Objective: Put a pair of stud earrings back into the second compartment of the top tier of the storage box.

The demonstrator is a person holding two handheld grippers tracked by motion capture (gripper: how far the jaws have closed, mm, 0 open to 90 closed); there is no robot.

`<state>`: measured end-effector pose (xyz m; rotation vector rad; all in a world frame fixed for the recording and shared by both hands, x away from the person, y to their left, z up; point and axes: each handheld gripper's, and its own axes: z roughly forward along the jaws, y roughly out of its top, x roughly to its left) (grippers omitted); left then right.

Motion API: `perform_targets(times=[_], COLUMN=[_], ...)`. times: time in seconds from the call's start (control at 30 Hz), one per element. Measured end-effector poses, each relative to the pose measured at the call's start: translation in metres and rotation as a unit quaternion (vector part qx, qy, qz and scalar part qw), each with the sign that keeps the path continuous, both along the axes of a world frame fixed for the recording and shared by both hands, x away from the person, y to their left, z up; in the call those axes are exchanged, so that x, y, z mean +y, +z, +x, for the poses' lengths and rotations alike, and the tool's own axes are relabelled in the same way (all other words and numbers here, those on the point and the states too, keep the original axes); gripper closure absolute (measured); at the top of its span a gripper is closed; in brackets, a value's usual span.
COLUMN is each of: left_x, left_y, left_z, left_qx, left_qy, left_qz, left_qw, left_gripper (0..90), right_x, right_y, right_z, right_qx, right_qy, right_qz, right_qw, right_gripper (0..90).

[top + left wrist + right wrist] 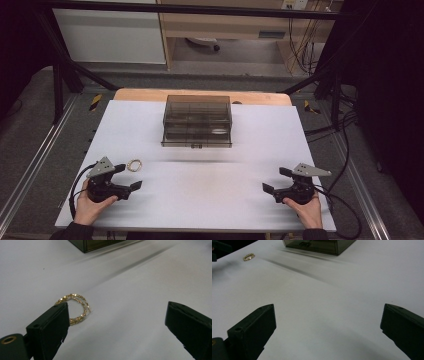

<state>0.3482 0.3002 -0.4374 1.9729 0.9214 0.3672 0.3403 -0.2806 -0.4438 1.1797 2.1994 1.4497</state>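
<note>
The left gripper (129, 176) rested on the white counter (200, 200), jaws wide apart and holding nothing. A gold chain (75, 307) lay coiled on the counter just beyond its left jaw, apart from it. The right gripper (276, 180) sat well off, equally wide and empty. A smoky box (197, 121) stood farther ahead of both.
</note>
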Motion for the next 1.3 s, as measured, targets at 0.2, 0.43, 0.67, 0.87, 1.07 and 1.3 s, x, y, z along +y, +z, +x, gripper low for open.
perform_targets(times=[0.2, 0.43, 0.67, 0.87, 1.07, 1.3], left_x=[-0.002, -0.003, -0.005, -0.007, -0.006, -0.005], left_y=[0.001, 0.003, 0.004, 0.009, 0.014, 0.019], left_z=[-0.001, 0.002, 0.006, 0.008, 0.011, 0.015], left_qx=[0.001, 0.009, 0.013, 0.014, 0.018, 0.020], left_qy=[0.001, 0.006, 0.005, 0.003, 0.009, 0.011], left_qz=[0.005, 0.011, 0.015, 0.022, 0.024, 0.030], left_qw=[1.0000, 0.9999, 0.9998, 0.9997, 0.9995, 0.9993], left_gripper=[5.8, 5.9, 6.0, 6.2, 6.2, 6.3], right_x=[0.001, 0.001, 0.001, 0.001, 0.001, 0.001], right_y=[0.000, -0.001, -0.001, -0.001, -0.001, -0.001], right_z=[0.000, 0.000, 0.000, 0.000, 0.000, 0.000], right_qx=[0.005, 0.007, 0.007, 0.009, 0.010, 0.012], right_qy=[0.003, 0.003, 0.004, 0.003, 0.004, 0.004], right_qz=[0.001, -0.001, -0.004, -0.005, -0.006, -0.007], right_qw=[1.0000, 1.0000, 1.0000, 0.9999, 0.9999, 0.9999], right_gripper=[0.8, 0.8, 0.8, 0.8, 0.8, 0.8])
